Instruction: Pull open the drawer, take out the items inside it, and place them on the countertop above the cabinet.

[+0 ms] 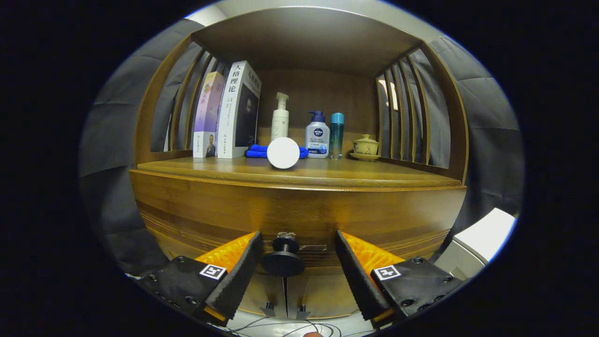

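While the gripper [296, 269] stands spread around the knob [283, 258], the drawer [299, 220] looks shut. Pinch squarely, pull straight.

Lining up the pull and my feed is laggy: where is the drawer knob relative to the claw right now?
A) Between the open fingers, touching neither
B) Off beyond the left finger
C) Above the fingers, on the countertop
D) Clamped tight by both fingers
A: the drawer knob sits in the gap of the open claw, with clear space to each finger, on the closed drawer front.
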{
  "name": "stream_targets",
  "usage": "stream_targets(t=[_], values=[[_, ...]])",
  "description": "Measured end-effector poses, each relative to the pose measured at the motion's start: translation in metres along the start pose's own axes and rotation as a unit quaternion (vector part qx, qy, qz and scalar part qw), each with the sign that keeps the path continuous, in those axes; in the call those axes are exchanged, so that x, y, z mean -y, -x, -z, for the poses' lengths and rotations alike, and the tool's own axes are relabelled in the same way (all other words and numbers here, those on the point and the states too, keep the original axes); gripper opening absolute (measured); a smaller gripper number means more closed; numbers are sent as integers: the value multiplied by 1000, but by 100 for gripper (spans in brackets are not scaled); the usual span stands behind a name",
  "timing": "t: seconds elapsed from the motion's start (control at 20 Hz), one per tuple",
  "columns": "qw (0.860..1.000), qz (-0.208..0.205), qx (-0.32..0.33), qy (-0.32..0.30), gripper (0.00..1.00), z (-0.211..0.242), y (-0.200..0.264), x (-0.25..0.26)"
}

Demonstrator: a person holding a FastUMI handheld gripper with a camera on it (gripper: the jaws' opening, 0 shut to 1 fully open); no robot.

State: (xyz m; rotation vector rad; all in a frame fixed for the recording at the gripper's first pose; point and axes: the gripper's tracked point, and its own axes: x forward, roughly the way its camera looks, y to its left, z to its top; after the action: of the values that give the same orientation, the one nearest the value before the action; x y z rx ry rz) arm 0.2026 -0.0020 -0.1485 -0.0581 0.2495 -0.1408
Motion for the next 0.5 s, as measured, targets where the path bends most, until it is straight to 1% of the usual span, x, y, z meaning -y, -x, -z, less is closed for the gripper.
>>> stream_targets(t=[0.15, 0.2, 0.3, 0.4, 0.45, 0.5], values=[[1000, 3, 11, 9, 98, 0, 1, -4], [1000, 0, 14, 16, 98, -1, 2, -5], [999, -22, 23, 13, 100, -10, 15, -7], [998, -37, 44, 2, 99, -31, 34, -4], [998, -38, 55, -12, 98, -44, 45, 0], [997, -39, 58, -40, 98, -57, 58, 2]])
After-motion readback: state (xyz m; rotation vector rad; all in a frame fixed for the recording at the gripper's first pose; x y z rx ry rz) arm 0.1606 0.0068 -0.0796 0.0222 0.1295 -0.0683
